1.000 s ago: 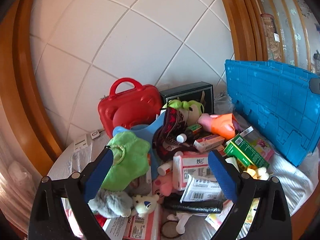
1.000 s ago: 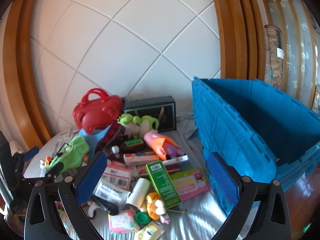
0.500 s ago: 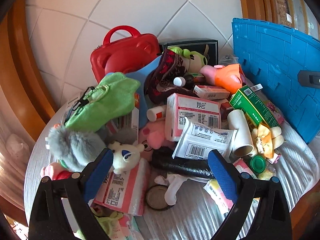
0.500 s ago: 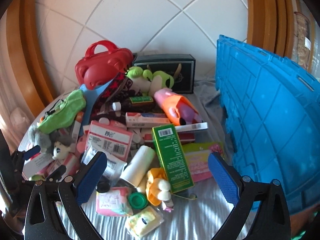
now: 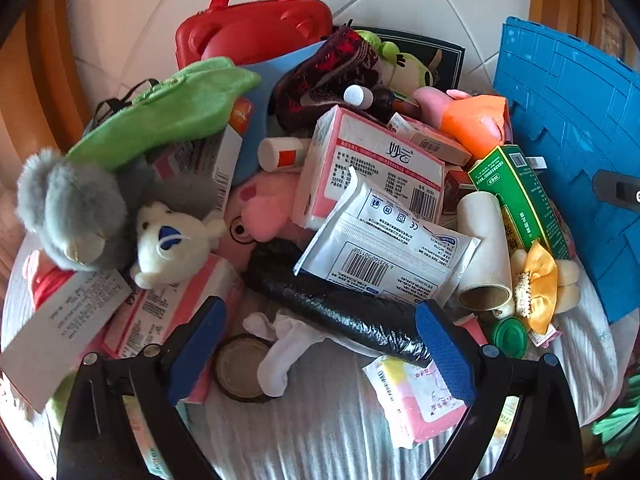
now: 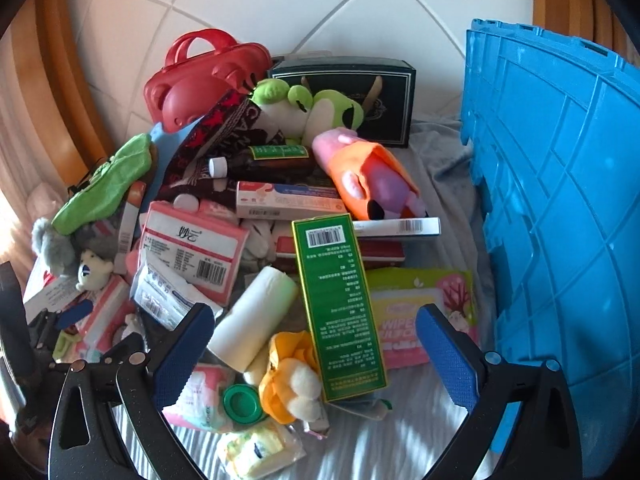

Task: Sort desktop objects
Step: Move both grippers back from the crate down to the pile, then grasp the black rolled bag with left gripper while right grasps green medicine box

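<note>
A heap of mixed objects covers the cloth-draped table. My left gripper (image 5: 320, 344) is open just above a black wrapped roll (image 5: 340, 312) and a white sock (image 5: 288, 340), with a white mask packet (image 5: 384, 248) beyond. My right gripper (image 6: 316, 344) is open over a tall green box (image 6: 340, 304), a white paper roll (image 6: 252, 316) and a yellow plush toy (image 6: 292, 376). Neither holds anything. A pink tissue pack (image 6: 196, 248), a red toy case (image 6: 204, 76) and a green frog plush (image 6: 312, 108) lie farther back.
A big blue crate (image 6: 560, 200) stands on the right edge, its ribbed wall facing the heap. A dark box (image 6: 360, 96) leans on the tiled wall. Wooden frames flank both sides. The left gripper (image 6: 60, 320) shows at the right wrist view's lower left.
Both grippers have dropped lower and closer to the heap; the objects fill more of each view. Both stay open and empty.
</note>
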`<action>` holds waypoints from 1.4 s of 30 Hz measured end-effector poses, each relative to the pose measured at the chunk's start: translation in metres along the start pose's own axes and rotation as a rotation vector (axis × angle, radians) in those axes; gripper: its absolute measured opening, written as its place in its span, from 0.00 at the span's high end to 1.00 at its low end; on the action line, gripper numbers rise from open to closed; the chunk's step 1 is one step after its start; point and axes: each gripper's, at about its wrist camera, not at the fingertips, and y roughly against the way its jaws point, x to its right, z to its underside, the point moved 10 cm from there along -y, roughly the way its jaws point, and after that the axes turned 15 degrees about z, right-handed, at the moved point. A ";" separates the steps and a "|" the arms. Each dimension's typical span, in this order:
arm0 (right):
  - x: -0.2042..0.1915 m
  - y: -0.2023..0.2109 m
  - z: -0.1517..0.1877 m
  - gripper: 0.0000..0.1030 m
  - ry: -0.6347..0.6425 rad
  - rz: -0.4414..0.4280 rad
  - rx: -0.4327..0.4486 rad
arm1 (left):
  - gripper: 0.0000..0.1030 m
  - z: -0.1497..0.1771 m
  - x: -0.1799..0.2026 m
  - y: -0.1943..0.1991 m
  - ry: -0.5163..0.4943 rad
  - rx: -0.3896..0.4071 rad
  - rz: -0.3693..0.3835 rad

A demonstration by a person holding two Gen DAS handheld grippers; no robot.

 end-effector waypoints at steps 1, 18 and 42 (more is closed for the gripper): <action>0.000 -0.003 0.000 0.01 0.004 -0.004 -0.004 | 0.06 0.001 0.000 -0.004 0.030 -0.005 0.013; 0.005 -0.065 0.007 0.01 0.136 0.009 -0.134 | 0.07 0.019 -0.010 -0.055 0.240 -0.066 0.051; 0.013 -0.109 0.029 0.48 0.090 0.108 -0.245 | 0.53 0.038 -0.020 -0.034 0.151 -0.102 0.163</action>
